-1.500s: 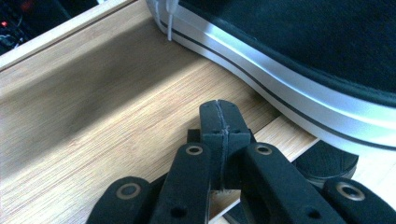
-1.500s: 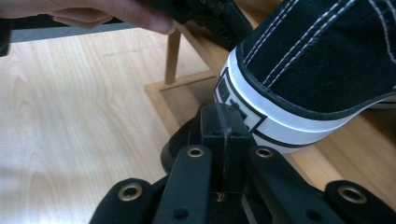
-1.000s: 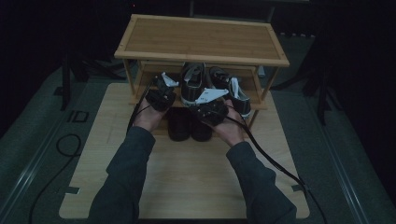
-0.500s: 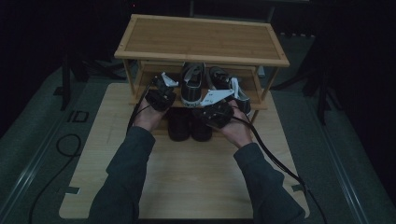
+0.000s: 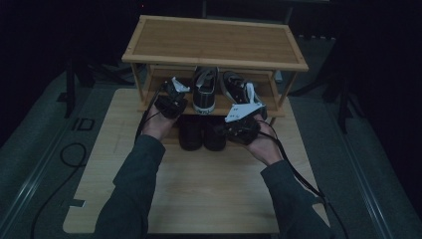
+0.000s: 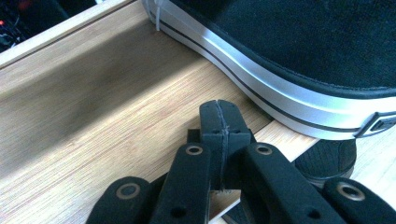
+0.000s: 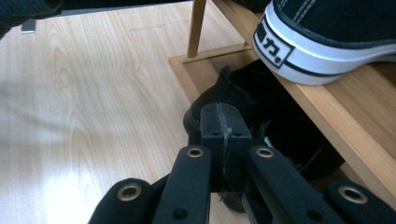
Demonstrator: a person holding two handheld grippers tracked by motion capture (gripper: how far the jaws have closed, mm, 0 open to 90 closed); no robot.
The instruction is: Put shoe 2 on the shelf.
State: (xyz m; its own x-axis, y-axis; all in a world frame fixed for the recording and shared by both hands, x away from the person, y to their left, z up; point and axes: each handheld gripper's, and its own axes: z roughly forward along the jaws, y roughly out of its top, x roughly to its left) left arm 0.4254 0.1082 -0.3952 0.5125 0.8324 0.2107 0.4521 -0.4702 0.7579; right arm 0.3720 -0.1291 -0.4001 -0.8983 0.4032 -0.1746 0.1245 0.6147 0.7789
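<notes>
From above, my left gripper [image 5: 171, 97] sits at the middle shelf of the two-tier bamboo shoe rack [image 5: 214, 42], and my right gripper [image 5: 242, 119] hovers by the pair of black shoes [image 5: 201, 134] on the tabletop [image 5: 209, 184].

Along my left jaws, pressed together and empty, a black white-soled sneaker [image 6: 299, 56] lies just beside them.

My right jaws, likewise closed on nothing, point at one black shoe [image 7: 243, 116]; reaching in shut, I'd likely shove it deeper under the shelf.
</notes>
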